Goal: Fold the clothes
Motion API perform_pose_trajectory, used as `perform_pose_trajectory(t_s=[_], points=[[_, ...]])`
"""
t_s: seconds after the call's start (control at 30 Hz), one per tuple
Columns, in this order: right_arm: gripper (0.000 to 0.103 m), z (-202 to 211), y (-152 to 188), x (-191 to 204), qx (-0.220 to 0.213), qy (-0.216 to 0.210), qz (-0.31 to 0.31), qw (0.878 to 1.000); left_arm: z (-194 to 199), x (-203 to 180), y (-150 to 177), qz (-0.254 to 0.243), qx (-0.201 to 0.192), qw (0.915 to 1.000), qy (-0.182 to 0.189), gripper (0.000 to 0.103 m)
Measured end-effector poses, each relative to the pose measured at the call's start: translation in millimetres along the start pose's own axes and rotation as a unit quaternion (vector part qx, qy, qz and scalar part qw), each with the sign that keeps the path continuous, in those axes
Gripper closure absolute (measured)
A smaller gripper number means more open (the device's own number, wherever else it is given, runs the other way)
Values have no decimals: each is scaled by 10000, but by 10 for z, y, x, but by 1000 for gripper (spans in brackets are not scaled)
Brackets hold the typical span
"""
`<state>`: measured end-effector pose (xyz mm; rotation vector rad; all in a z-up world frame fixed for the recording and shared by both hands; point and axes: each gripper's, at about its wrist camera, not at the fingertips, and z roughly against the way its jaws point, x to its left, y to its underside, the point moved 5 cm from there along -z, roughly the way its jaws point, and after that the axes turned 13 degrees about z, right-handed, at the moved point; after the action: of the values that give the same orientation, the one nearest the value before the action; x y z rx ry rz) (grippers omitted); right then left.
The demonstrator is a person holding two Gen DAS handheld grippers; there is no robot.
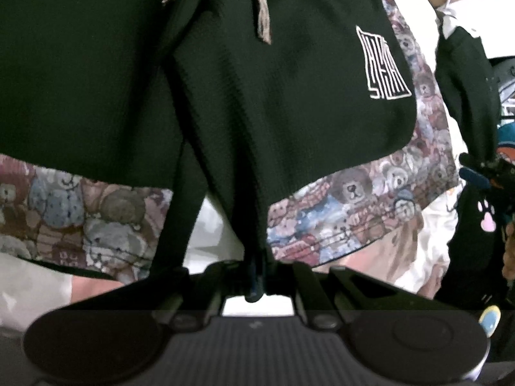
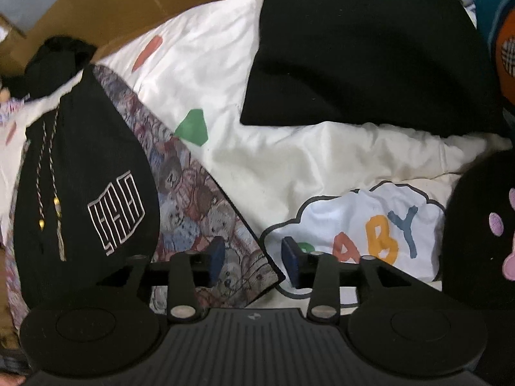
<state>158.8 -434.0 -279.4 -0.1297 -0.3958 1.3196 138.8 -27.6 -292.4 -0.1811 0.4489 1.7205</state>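
Note:
Black shorts (image 1: 257, 80) with a white outlined logo and a teddy-bear print lining fill the left wrist view. My left gripper (image 1: 256, 276) is shut on a dark fold of the shorts at their crotch and holds them up. In the right wrist view the same shorts (image 2: 87, 193) lie at the left on a white bedspread (image 2: 289, 160). My right gripper (image 2: 252, 257) is open and empty, its blue pads on either side of the bear-print hem corner (image 2: 244, 273).
A folded black garment (image 2: 370, 58) lies at the upper right. A black item with pink paw prints (image 2: 482, 231) sits at the right edge. A "BABY" cloud print (image 2: 370, 225) is on the bedspread. A cardboard box (image 2: 135, 3) stands behind.

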Motion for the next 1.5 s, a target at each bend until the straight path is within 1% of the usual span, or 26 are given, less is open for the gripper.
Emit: perform_pose_trajectory(t_s=[0.17, 0.43, 0.57, 0.8, 0.83, 0.87, 0.9, 0.93, 1.03, 1.23, 1.3, 1.37, 1.47, 1.5], points=[[56, -164, 96, 35, 193, -57, 31, 9998, -10, -24, -51, -25, 5, 10000, -17, 99], [56, -262, 130, 4, 182, -168, -93, 9997, -48, -3, -79, -24, -27, 9999, -161, 99], [56, -291, 137, -1, 174, -100, -102, 9997, -14, 20, -115, -26, -171, 9994, -292, 100], [57, -361, 175, 7, 181, -94, -118, 9997, -21, 53, -132, -58, -177, 9993, -331, 100], [60, -372, 183, 9, 181, -127, -127, 9997, -29, 55, -131, -59, -175, 9993, -332, 100], [78, -385, 191, 13, 199, -160, -119, 9996, -38, 60, -130, -58, -167, 9993, -328, 100], [87, -381, 193, 17, 214, -162, -91, 9996, -50, 60, -127, -56, -157, 9994, -317, 100], [92, -366, 186, 29, 225, -160, -37, 9996, -57, 59, -123, -64, -145, 9994, -312, 100], [94, -310, 157, 61, 242, -131, 124, 9995, -78, 49, -106, -84, -112, 9995, -294, 100], [95, -55, 9, 6, 76, 247, 200, 9995, -181, -137, -5, -145, -26, 9999, 36, 99], [95, 11, -36, -5, 58, 350, 244, 9991, -253, -195, 33, -165, 1, 9998, 71, 99], [95, 42, -64, 7, 88, 442, 361, 9983, -294, -132, 57, -174, 33, 9998, 46, 99], [94, -24, -30, -9, 147, 504, 440, 9977, -371, 36, 153, -153, 62, 9999, 8, 98], [94, -59, -7, -5, 173, 490, 496, 9974, -384, 27, 150, -132, 71, 9999, -17, 92]])
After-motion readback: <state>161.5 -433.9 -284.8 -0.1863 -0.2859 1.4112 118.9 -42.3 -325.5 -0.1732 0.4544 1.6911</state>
